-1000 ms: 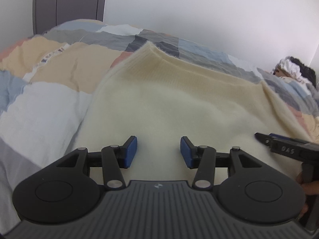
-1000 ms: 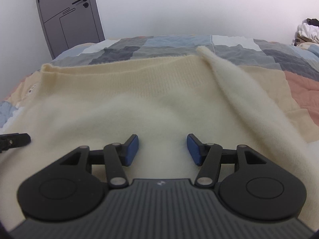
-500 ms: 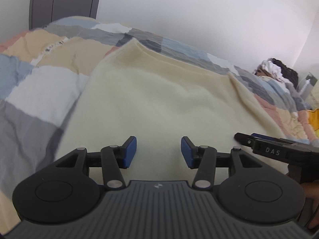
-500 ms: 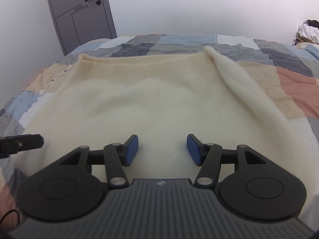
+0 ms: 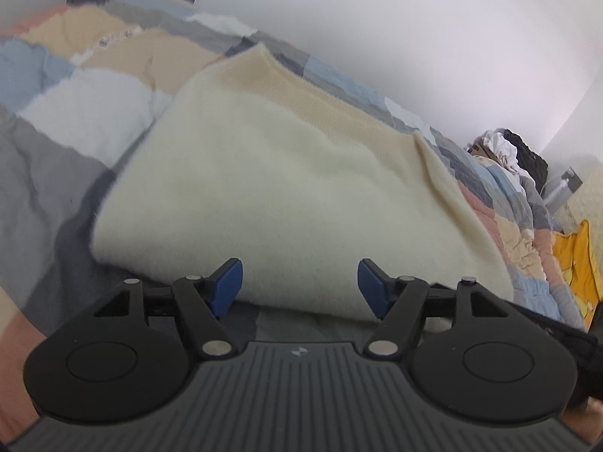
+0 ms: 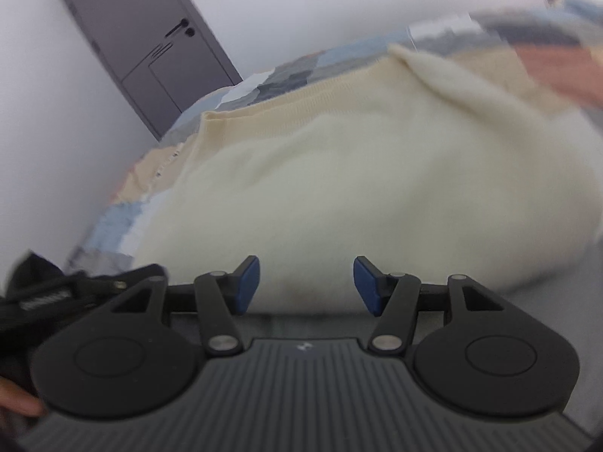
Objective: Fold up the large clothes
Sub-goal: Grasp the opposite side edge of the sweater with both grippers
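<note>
A large cream knitted sweater (image 5: 286,188) lies spread on a patchwork bed cover (image 5: 75,120); it also shows in the right wrist view (image 6: 358,180). Its ribbed hem (image 5: 320,101) lies at the far side, and a long fold runs down its right side. My left gripper (image 5: 299,286) is open and empty, just short of the sweater's near folded edge. My right gripper (image 6: 306,284) is open and empty at the same near edge. The right gripper's body (image 5: 557,331) shows at the left view's right edge, and the left gripper's body (image 6: 75,286) at the right view's left edge.
A grey door (image 6: 150,49) stands in the white wall beyond the bed's far left corner. A pile of dark and white clothes (image 5: 508,150) lies at the bed's far right. A yellow cloth (image 5: 576,263) lies at the right.
Both grippers have pulled back toward me and dropped lower, from above the sweater's middle to its near edge. Both stayed open. The views have tilted.
</note>
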Demonstrator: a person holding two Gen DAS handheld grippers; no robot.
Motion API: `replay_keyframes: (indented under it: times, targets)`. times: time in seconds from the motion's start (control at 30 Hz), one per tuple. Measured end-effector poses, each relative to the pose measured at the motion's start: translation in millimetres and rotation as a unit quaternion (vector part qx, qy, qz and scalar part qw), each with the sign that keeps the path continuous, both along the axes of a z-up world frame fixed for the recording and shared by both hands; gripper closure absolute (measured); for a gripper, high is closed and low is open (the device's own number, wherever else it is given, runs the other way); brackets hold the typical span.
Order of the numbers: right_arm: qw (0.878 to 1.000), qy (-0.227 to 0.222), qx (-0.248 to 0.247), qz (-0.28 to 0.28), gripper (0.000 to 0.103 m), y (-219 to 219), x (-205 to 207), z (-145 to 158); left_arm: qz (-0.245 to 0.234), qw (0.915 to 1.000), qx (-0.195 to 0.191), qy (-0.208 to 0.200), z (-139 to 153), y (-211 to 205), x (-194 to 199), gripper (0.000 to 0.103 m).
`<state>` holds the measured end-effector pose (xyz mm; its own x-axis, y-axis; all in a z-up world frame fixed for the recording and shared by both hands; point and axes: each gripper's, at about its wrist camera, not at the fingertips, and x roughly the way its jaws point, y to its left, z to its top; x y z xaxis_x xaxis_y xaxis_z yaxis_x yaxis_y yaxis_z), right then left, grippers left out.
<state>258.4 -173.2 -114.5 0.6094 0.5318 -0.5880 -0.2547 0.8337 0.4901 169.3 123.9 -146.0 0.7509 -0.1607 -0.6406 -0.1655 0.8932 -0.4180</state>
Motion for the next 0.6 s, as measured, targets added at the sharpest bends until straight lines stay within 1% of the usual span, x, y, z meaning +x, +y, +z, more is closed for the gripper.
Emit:
replay_keyframes:
  times: [0.1,0.13,0.17,0.2,0.33,0.43,0.5,0.6]
  targets:
    - [0.998,0.038,0.041,-0.014,0.041,-4.4,1.6,-9.1,0.016,0.9995,-0.016,0.021,-11.4,5.3,9.0,0.029]
    - [0.997,0.05,0.054,-0.018,0.029,-5.3,3.0,-11.9,0.019,0.9992,-0.018,0.03,-14.6,6.8,11.3,0.029]
    - [0.996,0.061,0.066,-0.021,0.007,-5.8,5.2,-15.2,0.023,0.9989,-0.02,0.036,-17.1,7.9,12.9,0.029]
    - [0.994,0.073,0.076,-0.026,0.0,-5.7,7.5,-18.7,0.024,0.9986,-0.022,0.04,-18.9,9.1,14.2,0.029]
    - [0.986,0.103,0.123,-0.035,0.0,-10.6,18.1,-32.8,0.03,0.997,-0.048,0.053,-26.1,17.4,20.6,0.029]
    - [0.977,0.131,0.166,-0.039,0.0,-11.9,25.7,-48.6,0.035,0.9958,-0.06,0.06,-30.5,22.4,26.1,0.029]
    - [0.968,0.152,0.195,-0.051,0.0,-13.1,32.9,-61.1,0.039,0.9945,-0.073,0.065,-33.9,25.8,28.7,0.028]
    - [0.955,0.169,0.233,-0.076,0.0,-17.1,44.2,-73.0,0.054,0.9878,-0.123,0.078,-44.5,36.3,30.6,0.026]
